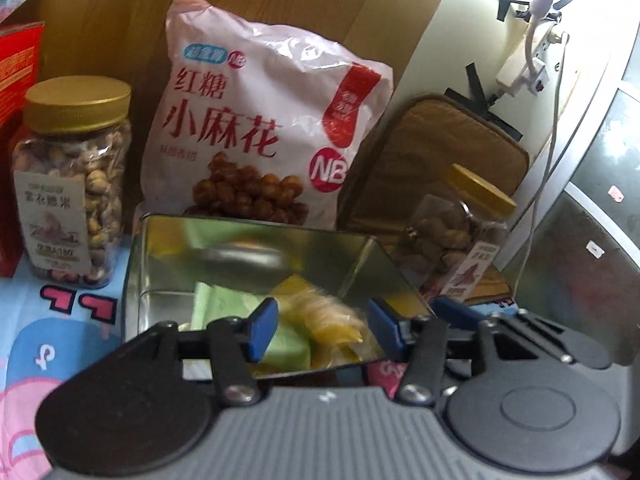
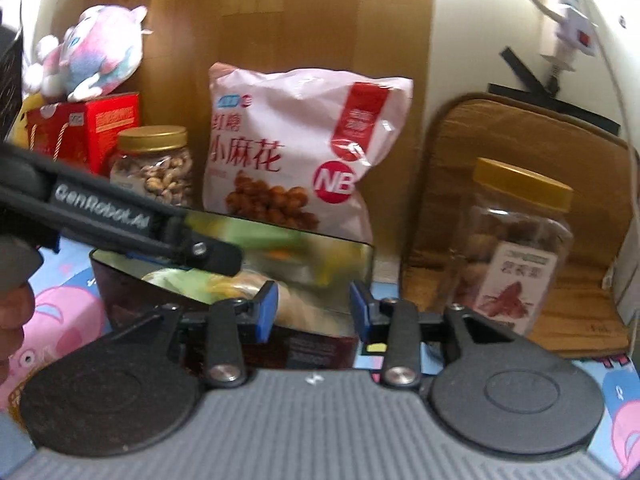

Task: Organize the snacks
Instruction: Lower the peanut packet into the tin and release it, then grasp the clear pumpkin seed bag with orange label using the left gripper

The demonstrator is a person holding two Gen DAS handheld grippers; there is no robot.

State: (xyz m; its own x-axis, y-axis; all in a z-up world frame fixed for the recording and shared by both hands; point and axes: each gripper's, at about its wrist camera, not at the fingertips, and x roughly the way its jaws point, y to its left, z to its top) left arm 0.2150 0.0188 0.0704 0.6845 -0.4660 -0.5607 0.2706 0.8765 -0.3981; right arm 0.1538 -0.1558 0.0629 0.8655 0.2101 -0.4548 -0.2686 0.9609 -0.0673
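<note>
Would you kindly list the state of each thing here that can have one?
Shiny rectangular metal tin: open, lidless, wrapped snacks inside.
Pink snack bag: sealed, upright behind the tin.
Gold-lidded clear nut jar: capped, upright, nearly full.
Yellow-lidded clear jar: capped, upright, partly filled.
Left gripper: open, nothing clamped.
Right gripper: open, nothing clamped.

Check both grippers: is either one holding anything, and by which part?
Nothing is held. The left gripper and right gripper both stand open above the open tin, pads touching nothing.
</note>
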